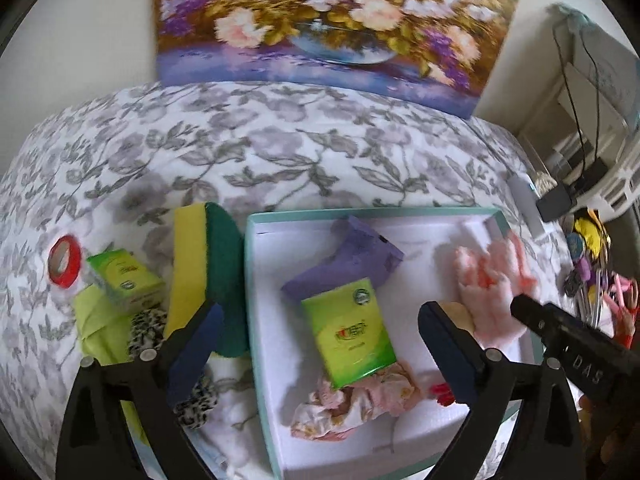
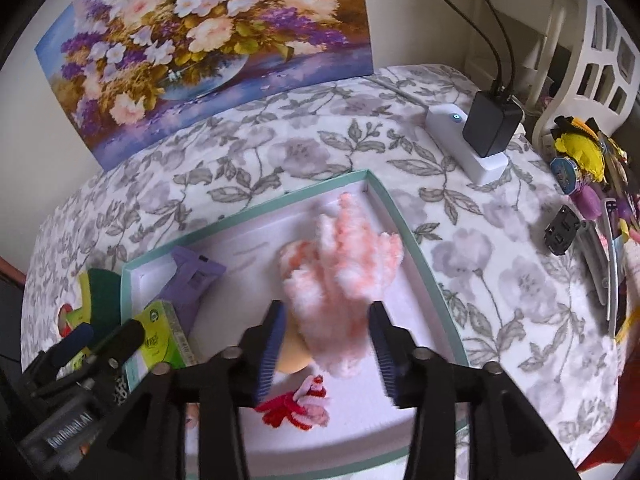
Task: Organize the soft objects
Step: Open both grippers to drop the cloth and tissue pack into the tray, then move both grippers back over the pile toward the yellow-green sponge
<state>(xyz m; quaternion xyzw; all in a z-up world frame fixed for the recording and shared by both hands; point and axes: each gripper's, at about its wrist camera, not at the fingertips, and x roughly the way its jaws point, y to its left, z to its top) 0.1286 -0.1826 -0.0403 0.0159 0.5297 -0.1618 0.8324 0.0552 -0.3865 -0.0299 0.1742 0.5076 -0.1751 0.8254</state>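
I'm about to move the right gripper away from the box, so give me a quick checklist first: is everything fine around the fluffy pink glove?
1. Fluffy pink glove inside the teal box: ok.
2. Right gripper open, its fingers either side of the glove's cuff: ok.
3. Fingers clear of the glove's fur: cannot tell.
4. Left gripper open, holding nothing: ok.
5. Yellow-green sponge still outside the box: not ok.
6. Red-and-pink fuzzy item below the right gripper, snag risk: cannot tell.

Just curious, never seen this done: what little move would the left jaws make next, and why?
Probably shift left and close on the yellow-green sponge. The left gripper hangs open and empty, and the sponge sits outside the teal box, beside its wall.
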